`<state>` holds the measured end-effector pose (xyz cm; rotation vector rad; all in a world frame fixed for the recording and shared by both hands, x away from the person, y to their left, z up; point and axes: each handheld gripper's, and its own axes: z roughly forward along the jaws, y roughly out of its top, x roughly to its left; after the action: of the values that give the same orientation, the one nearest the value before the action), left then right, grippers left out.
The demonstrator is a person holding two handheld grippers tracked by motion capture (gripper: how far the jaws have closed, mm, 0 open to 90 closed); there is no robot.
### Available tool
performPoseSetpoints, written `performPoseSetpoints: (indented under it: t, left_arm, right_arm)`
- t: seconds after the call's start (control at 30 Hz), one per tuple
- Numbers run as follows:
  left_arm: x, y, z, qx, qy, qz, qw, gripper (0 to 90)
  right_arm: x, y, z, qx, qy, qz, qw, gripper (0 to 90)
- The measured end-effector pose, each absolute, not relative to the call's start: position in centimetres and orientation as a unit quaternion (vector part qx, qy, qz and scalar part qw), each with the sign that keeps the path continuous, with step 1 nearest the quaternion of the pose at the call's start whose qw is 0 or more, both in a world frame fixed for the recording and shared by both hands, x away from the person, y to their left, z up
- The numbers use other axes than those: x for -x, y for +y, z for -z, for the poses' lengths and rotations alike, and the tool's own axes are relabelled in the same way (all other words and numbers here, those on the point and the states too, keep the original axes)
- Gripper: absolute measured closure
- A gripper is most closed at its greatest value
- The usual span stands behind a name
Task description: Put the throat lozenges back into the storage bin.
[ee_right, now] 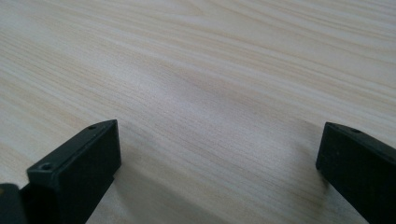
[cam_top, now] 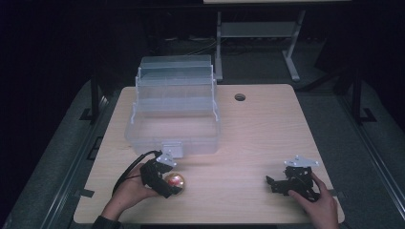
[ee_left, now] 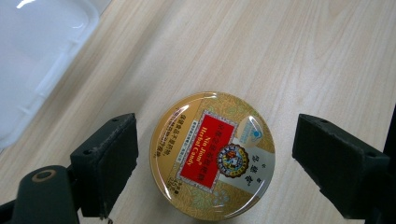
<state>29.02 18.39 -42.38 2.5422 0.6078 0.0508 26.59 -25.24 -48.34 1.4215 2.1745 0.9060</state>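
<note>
A round gold candy tin (ee_left: 212, 155) with a red label lies flat on the wooden table (cam_top: 258, 138); in the high view the tin (cam_top: 175, 181) sits near the front left. My left gripper (ee_left: 215, 161) is open and straddles the tin, one jaw on each side with a small gap to each. In the high view the left gripper (cam_top: 167, 182) is held by a hand at the tin's left. My right gripper (cam_top: 278, 183) rests low at the front right, open, with bare table between its jaws (ee_right: 219, 154).
A clear plastic tiered storage box (cam_top: 174, 112) stands open at the back left, its latch just behind the left gripper; its corner (ee_left: 42, 51) appears in the left gripper view. A cable hole (cam_top: 239, 97) lies beyond. Table edges are close to both hands.
</note>
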Motion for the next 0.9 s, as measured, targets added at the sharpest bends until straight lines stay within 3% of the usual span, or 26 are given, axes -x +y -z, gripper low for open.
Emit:
performPoseSetpoints:
  t: [0.9]
  left_arm:
    - [-29.1, 17.5, 44.0, -0.953, 0.21, -0.021, 0.219, 13.4]
  right_arm:
    - [-26.6, -25.2, 48.3, -0.507, 0.775, -0.323, 0.194, 0.0]
